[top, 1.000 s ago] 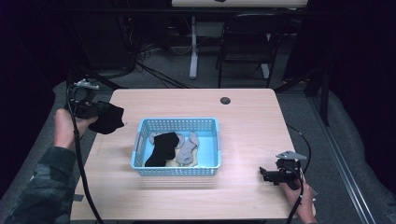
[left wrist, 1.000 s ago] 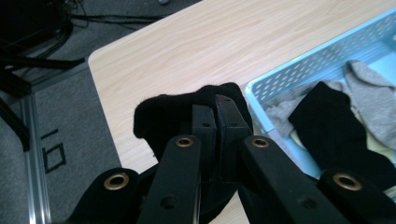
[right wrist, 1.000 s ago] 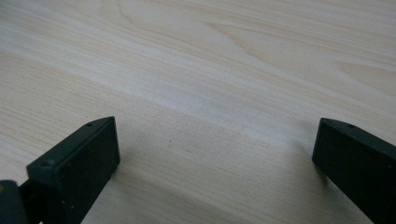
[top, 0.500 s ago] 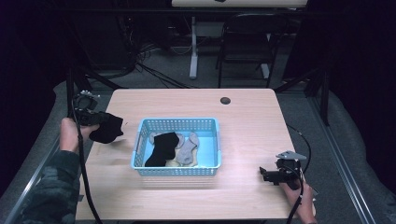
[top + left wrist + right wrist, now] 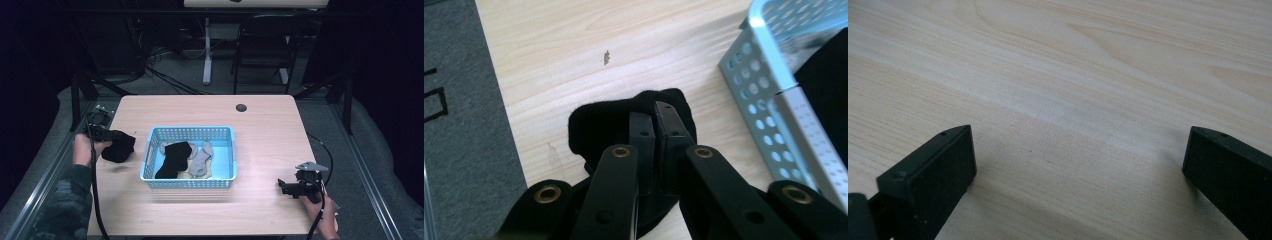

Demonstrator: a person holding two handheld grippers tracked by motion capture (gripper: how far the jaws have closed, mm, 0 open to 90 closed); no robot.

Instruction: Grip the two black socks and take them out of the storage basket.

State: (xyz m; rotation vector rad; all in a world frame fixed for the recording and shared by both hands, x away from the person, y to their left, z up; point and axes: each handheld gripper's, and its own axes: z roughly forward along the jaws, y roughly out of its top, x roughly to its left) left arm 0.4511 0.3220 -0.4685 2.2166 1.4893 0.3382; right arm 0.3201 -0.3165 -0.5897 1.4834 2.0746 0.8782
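Note:
My left gripper (image 5: 117, 135) is shut on a black sock (image 5: 120, 148) at the table's left edge, just left of the blue basket (image 5: 190, 131). In the left gripper view the jaws of the left gripper (image 5: 655, 112) pinch the black sock (image 5: 596, 125), which bunches low over the wood, with the basket (image 5: 764, 65) to the right. Inside the basket lie another black sock (image 5: 172, 157) and a grey sock (image 5: 202, 160). My right gripper (image 5: 282, 186) rests open near the front right corner. Bare wood lies between the jaws of the right gripper (image 5: 1078, 145).
The wooden table (image 5: 270, 135) has a dark round hole (image 5: 241, 107) near its far edge. A small mark (image 5: 607, 57) sits on the wood beyond the sock. Grey floor (image 5: 459, 125) borders the table's left edge. A chair (image 5: 265, 45) stands behind.
My left gripper has come down and slightly toward the person with the black sock, which now hangs close to the tabletop. The right gripper has stayed still.

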